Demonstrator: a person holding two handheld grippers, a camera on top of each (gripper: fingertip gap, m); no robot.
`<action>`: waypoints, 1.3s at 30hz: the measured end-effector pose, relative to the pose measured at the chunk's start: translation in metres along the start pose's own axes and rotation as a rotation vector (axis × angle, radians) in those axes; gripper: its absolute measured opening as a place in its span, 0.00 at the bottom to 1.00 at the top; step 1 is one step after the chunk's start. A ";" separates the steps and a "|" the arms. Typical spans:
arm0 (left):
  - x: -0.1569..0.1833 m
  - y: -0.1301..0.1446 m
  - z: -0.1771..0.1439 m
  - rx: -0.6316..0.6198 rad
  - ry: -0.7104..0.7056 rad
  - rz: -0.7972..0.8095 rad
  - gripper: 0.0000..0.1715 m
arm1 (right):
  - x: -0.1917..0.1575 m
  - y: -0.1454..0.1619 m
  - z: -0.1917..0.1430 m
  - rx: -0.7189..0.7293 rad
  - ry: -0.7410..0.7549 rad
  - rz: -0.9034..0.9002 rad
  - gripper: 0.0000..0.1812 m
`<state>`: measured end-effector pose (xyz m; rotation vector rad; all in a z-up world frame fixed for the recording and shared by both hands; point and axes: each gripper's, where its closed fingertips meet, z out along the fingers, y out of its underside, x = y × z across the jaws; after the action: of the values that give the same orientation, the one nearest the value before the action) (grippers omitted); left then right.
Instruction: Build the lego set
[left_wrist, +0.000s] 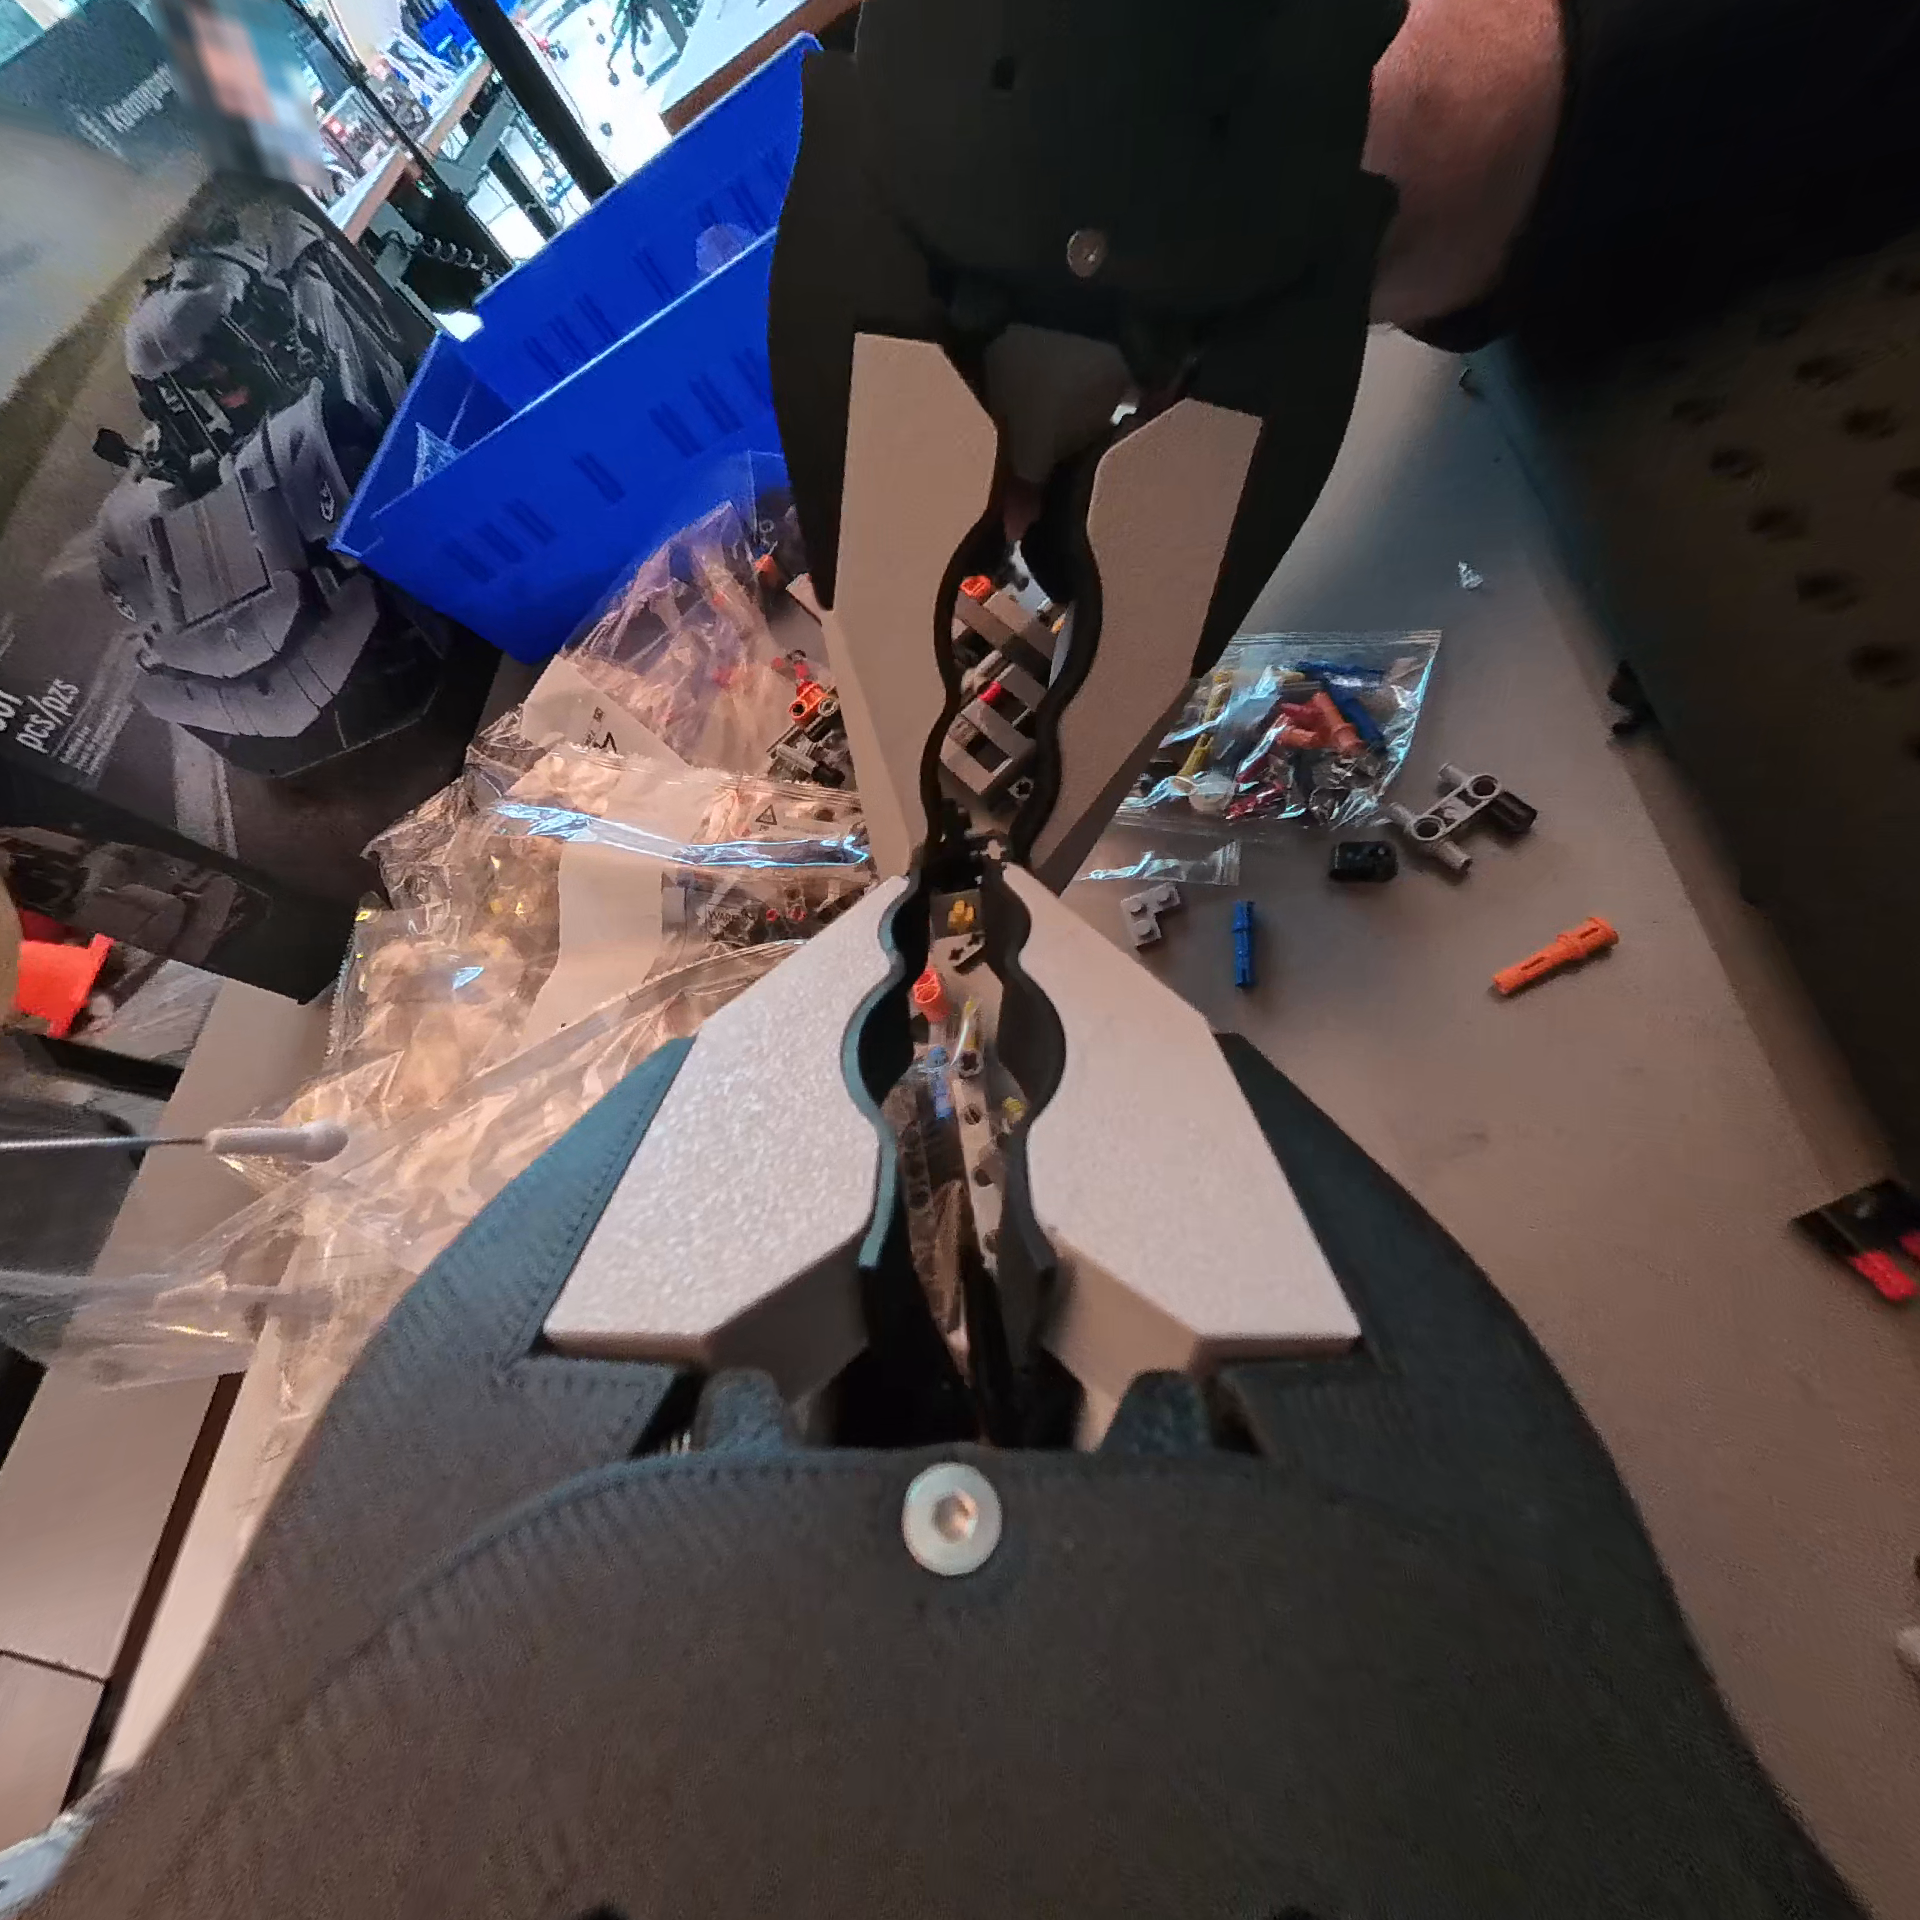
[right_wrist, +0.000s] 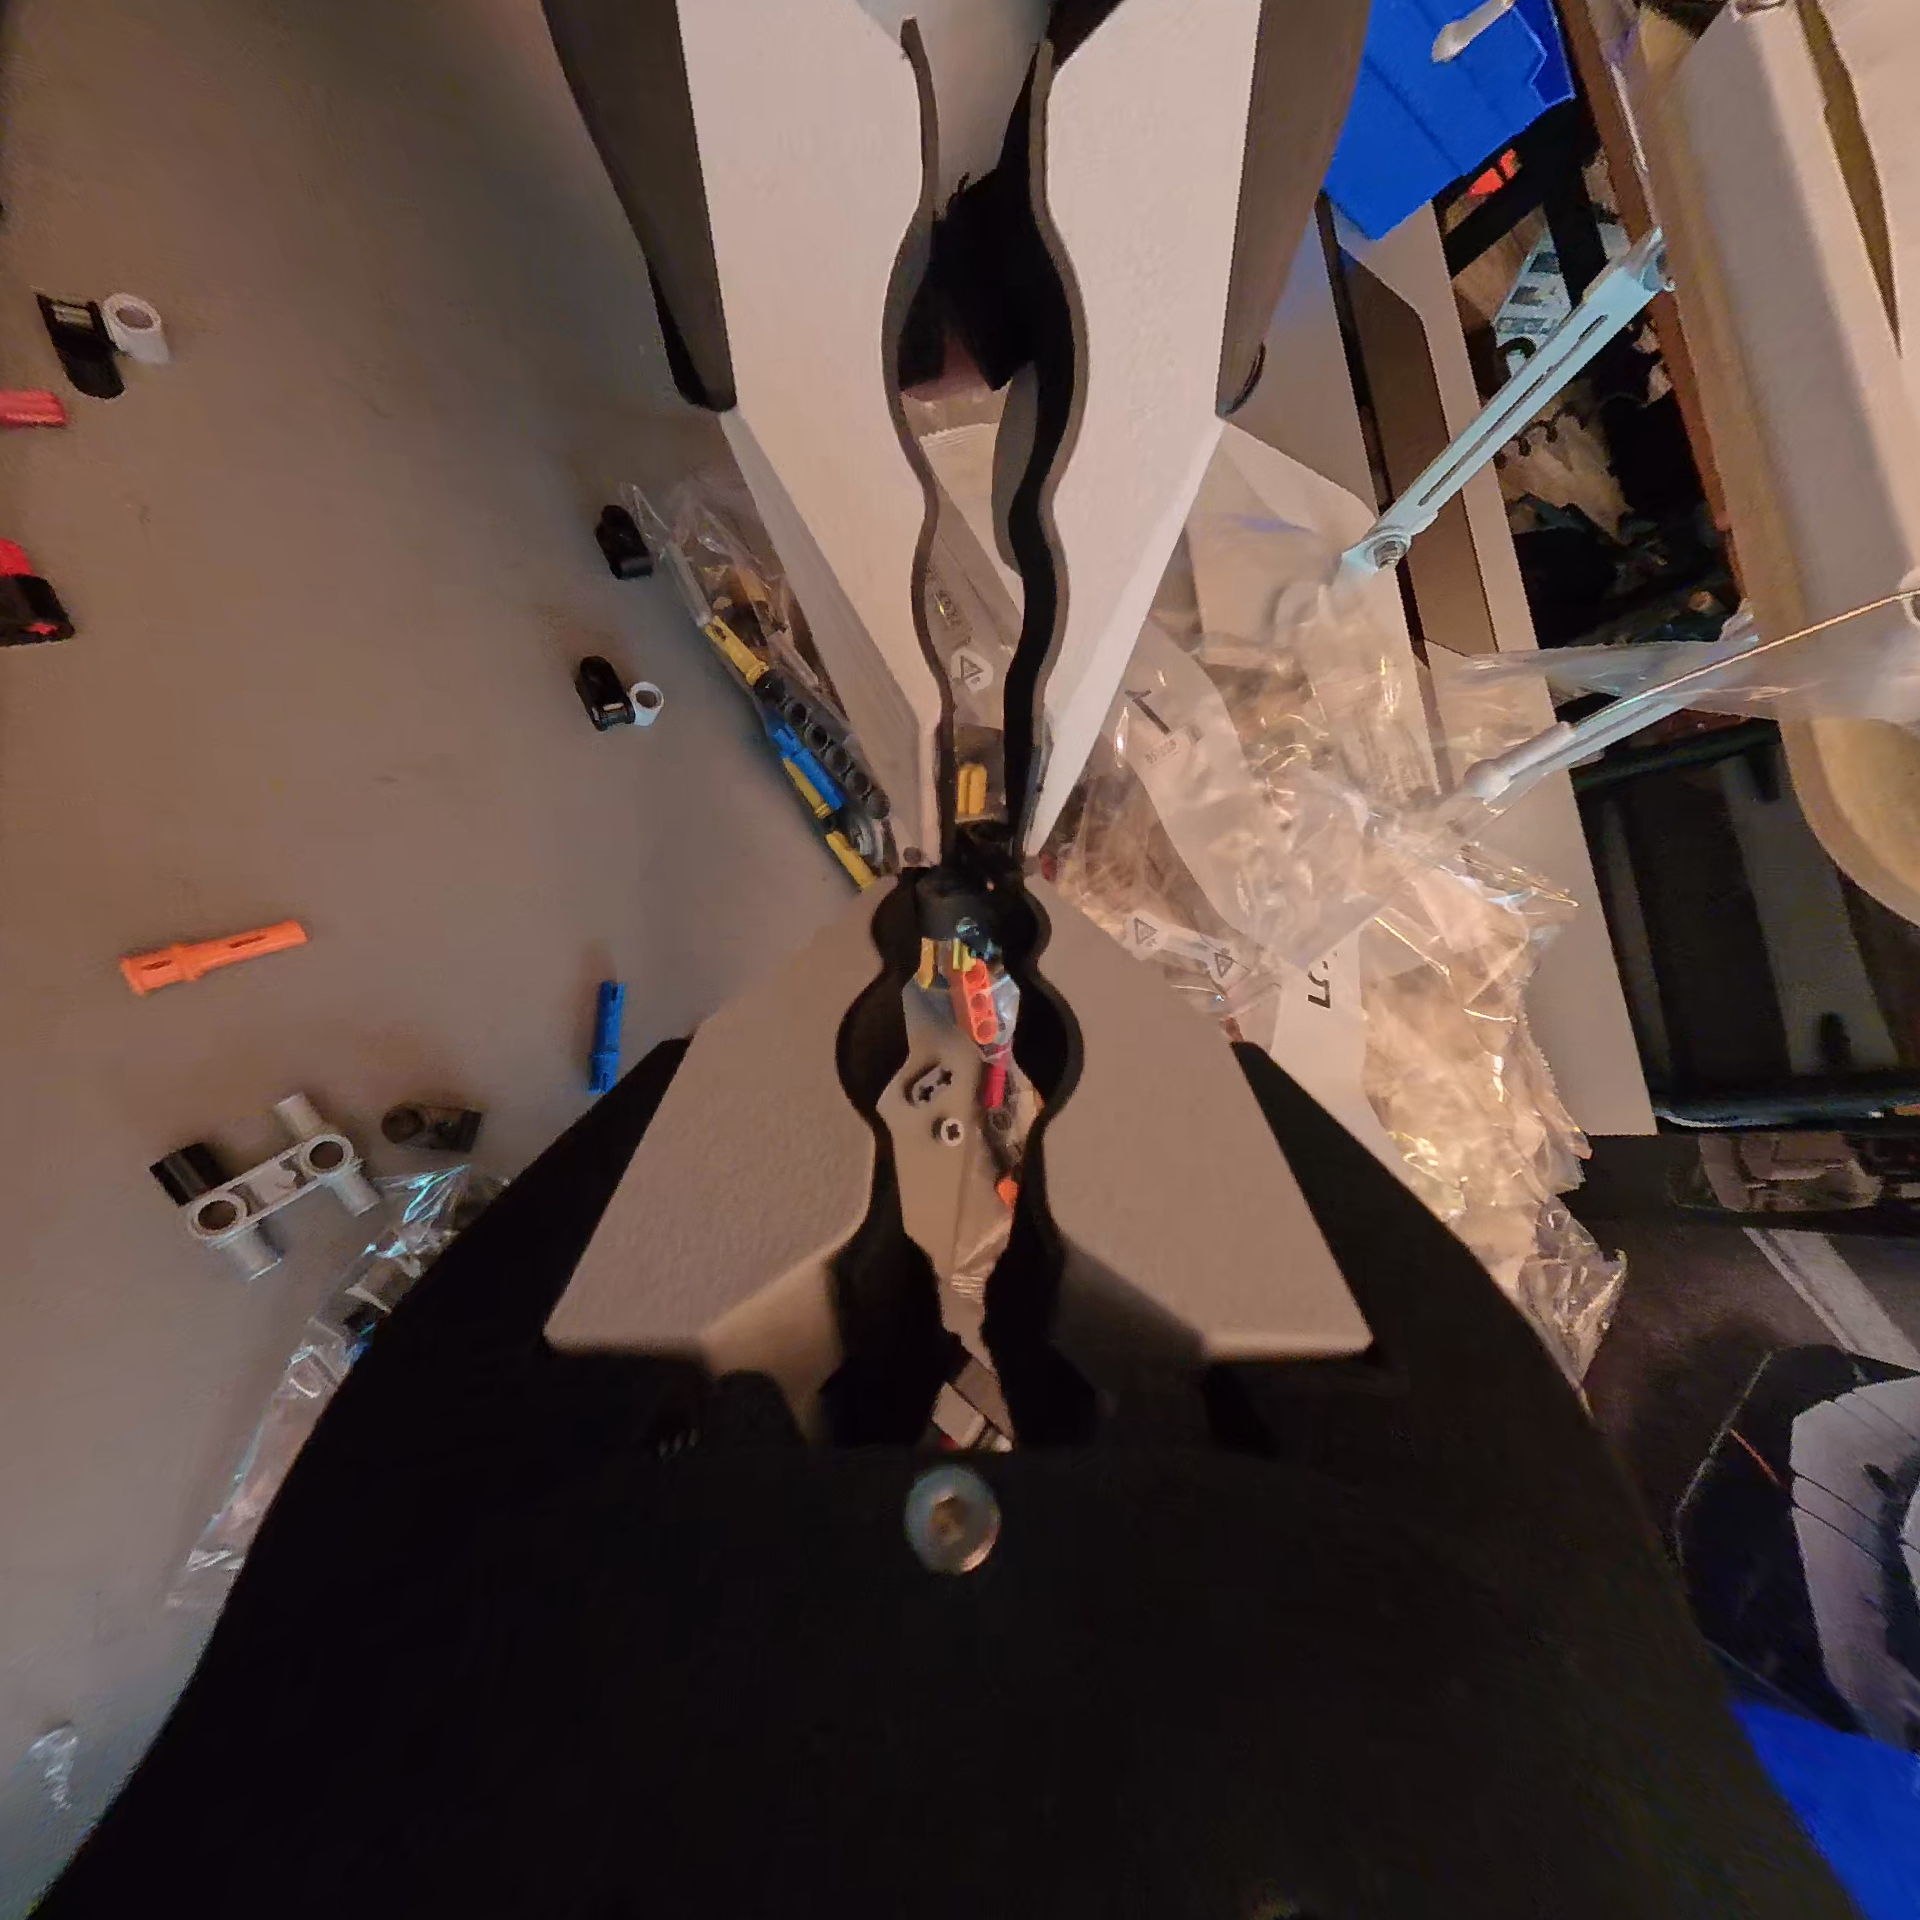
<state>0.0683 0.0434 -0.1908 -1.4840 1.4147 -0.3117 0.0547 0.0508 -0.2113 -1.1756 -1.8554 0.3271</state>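
My left gripper (left_wrist: 958, 881) and my right gripper (left_wrist: 975, 840) meet tip to tip above the grey table (left_wrist: 1455, 1091). Each has its jaws closed down on a small black lego piece (left_wrist: 961, 847) at the meeting point. I cannot tell whether this is one piece or two joined. In the right wrist view my right gripper (right_wrist: 961, 885) grips the black piece (right_wrist: 945, 902), and the left gripper (right_wrist: 982, 831) comes in from the top. A person's hand holds the right gripper in the left wrist view.
Loose on the table lie an orange pin (left_wrist: 1555, 954), a blue pin (left_wrist: 1244, 940), a grey connector (left_wrist: 1455, 816) and a black piece (left_wrist: 1363, 860). A bag of coloured pieces (left_wrist: 1299, 727) lies behind. Clear bags (left_wrist: 582, 883), blue bins (left_wrist: 582, 416) and the set's box (left_wrist: 208, 468) are on the left. My two grippers' fingertips are within a few centimetres of each other. The blue pin (left_wrist: 1244, 940) lies around 8 cm away from my right fingertips. The right camera catches it too, in the right wrist view (right_wrist: 605, 1036).
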 end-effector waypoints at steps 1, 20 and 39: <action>0.000 -0.001 -0.001 0.011 0.009 -0.015 0.05 | 0.000 -0.001 -0.001 0.006 -0.005 0.009 0.07; 0.004 0.004 -0.021 0.042 0.130 -0.108 0.04 | -0.003 0.002 -0.005 0.023 -0.041 0.033 0.07; 0.017 0.014 -0.005 0.004 0.165 -0.063 0.11 | -0.019 0.006 0.004 -0.003 -0.107 -0.014 0.07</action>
<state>0.0613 0.0291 -0.2069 -1.5301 1.4968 -0.4856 0.0575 0.0387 -0.2277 -1.1666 -1.9560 0.3867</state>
